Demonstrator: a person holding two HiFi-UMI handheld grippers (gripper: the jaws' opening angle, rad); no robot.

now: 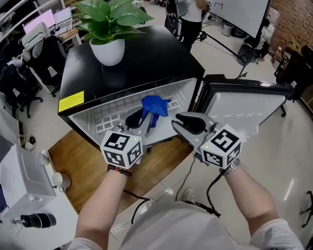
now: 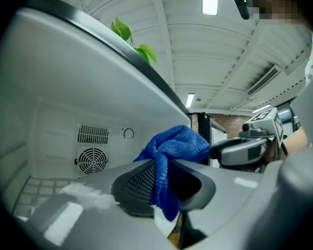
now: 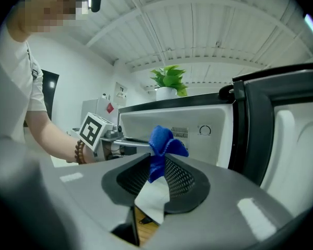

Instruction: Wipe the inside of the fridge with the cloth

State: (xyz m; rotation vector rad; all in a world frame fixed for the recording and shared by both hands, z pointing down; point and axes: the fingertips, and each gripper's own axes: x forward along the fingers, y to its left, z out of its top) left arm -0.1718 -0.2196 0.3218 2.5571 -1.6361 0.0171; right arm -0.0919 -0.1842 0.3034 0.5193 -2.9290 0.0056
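A black mini fridge [image 1: 146, 61] stands with its door [image 1: 240, 108] swung open to the right, showing a white interior [image 2: 68, 113] with a fan grille [image 2: 92, 159]. The blue cloth [image 1: 155, 105] [image 2: 172, 145] [image 3: 164, 139] hangs bunched at the fridge opening. My left gripper [image 1: 146, 116] [image 2: 164, 176] is shut on it, with the cloth pinched between the jaws and a tail hanging down. My right gripper [image 1: 181, 121] [image 3: 155, 178] sits just right of the cloth. Its jaws stand a little apart and press on nothing.
A potted plant [image 1: 108, 22] sits on the fridge top. The fridge stands on a wooden board [image 1: 83, 160]. A person [image 1: 190, 9] stands behind near a whiteboard [image 1: 240, 4]. Office chairs [image 1: 15, 82] and a white box [image 1: 15, 181] are at the left.
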